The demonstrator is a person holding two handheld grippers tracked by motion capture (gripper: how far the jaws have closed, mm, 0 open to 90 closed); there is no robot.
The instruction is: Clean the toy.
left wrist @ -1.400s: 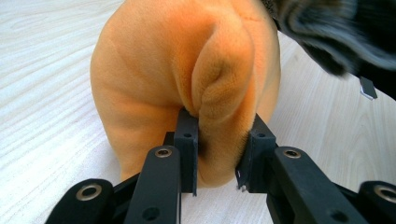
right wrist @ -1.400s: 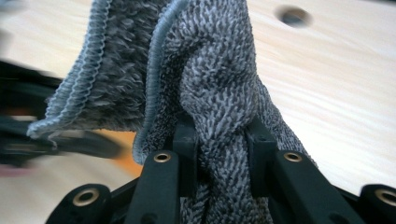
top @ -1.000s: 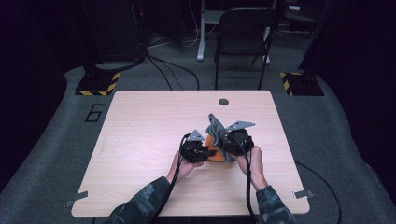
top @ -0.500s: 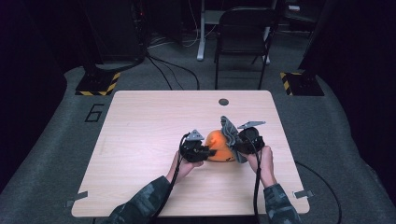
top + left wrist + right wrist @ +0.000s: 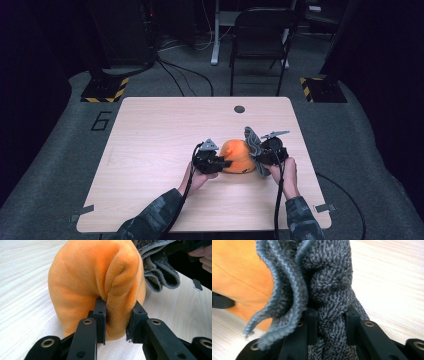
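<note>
The orange cloth (image 5: pixel 95 282) stands bunched on the table (image 5: pixel 150 150), and a fold of it runs down between the jaws of the left gripper (image 5: pixel 116 322), whose two black pads pinch that fold from either side; from above, this gripper (image 5: pixel 212 161) sits just left of the orange cloth, touching it. The grey towel (image 5: pixel 329 290) hangs against the right side of the orange cloth, and a twisted rope of it passes straight between the jaws of the right gripper (image 5: pixel 329 327), which are pressed onto it and hold it tight; in the high view that gripper (image 5: pixel 267 152) is just right of the orange cloth with the towel (image 5: pixel 251 142) between them. The orange cloth is soft, short-piled plush, rounded into a hump with deep creases and one thick upright pleat. The towel is coarse looped terry in dark and pale grey, with a ribbed hem (image 5: pixel 284 287) curling loose on the side towards the orange cloth. The table is pale wood grain with rounded corners; a small dark round hole (image 5: pixel 239 109) lies well beyond the orange cloth near the far edge. Past the table from the orange cloth stands a dark chair (image 5: pixel 260 40), and yellow-and-black striped blocks (image 5: pixel 105 90) sit on the grey floor
</note>
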